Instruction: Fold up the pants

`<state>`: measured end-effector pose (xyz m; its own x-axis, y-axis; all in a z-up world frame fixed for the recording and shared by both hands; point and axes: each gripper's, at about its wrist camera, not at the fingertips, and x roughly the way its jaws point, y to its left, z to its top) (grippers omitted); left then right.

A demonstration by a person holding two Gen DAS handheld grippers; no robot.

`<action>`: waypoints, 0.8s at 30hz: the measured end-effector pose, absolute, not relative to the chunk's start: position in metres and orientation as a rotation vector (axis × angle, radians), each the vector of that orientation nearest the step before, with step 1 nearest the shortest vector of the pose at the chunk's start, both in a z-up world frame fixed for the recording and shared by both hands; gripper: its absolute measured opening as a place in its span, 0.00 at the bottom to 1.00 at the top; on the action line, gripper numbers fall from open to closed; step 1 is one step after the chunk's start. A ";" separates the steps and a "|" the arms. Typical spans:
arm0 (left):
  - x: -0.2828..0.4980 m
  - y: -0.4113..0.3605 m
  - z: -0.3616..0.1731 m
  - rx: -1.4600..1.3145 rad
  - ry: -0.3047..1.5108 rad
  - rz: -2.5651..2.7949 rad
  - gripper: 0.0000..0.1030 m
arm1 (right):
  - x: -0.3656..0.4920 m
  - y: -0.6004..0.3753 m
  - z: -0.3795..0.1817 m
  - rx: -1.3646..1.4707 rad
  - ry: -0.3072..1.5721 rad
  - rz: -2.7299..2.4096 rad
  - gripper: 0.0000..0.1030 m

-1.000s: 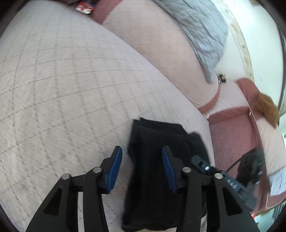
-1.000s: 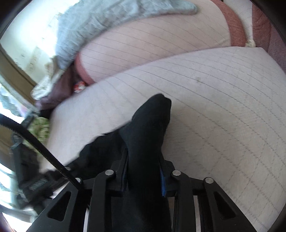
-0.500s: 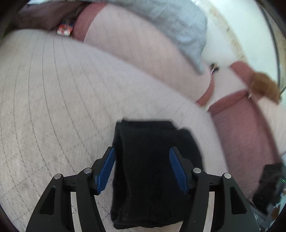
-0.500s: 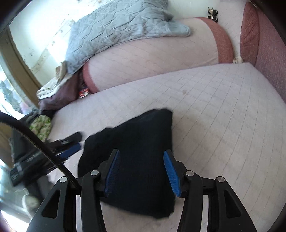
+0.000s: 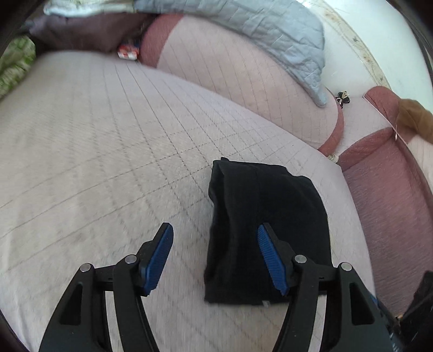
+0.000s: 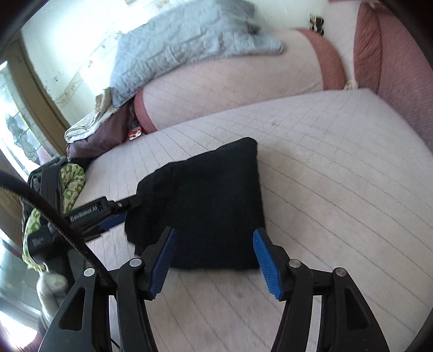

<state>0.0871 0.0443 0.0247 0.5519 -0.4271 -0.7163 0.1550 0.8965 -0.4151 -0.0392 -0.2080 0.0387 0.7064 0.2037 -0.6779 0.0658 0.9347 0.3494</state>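
Note:
The black pants (image 5: 268,216) lie folded into a compact rectangle on the quilted seat, near its right end. They also show in the right wrist view (image 6: 211,205). My left gripper (image 5: 215,257) is open and empty, held above the near left edge of the bundle. My right gripper (image 6: 213,257) is open and empty, held above the near edge of the pants. The left gripper's body (image 6: 92,214) shows in the right wrist view, at the left edge of the pants.
The quilted pale seat (image 5: 94,151) spreads wide to the left. A bolster cushion (image 5: 238,81) with a grey quilt (image 5: 257,24) lies behind. A red armrest (image 5: 384,195) stands at the right. Clothes (image 6: 92,130) and a green patterned cloth (image 6: 67,184) pile at the far end.
My right gripper let go of the pants, opened and drew back. The pants dropped flat into a folded bundle. My left gripper pulled back and shifted left.

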 end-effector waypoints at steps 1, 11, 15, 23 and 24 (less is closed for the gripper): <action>0.079 0.041 0.030 -0.307 0.907 -0.343 0.62 | -0.050 -0.207 0.038 0.356 0.779 0.077 0.63; -0.017 0.018 0.031 -0.133 0.847 -0.257 0.68 | -0.153 -0.206 0.018 0.235 0.774 0.079 0.66; -0.036 0.020 0.019 -0.086 0.864 -0.203 0.68 | -0.158 -0.210 0.014 0.288 0.770 0.082 0.66; -0.046 0.025 0.009 -0.062 0.894 -0.189 0.68 | -0.158 -0.198 0.011 0.258 0.776 0.085 0.68; -0.045 0.025 0.007 -0.062 0.898 -0.191 0.68 | -0.158 -0.196 0.009 0.259 0.781 0.082 0.68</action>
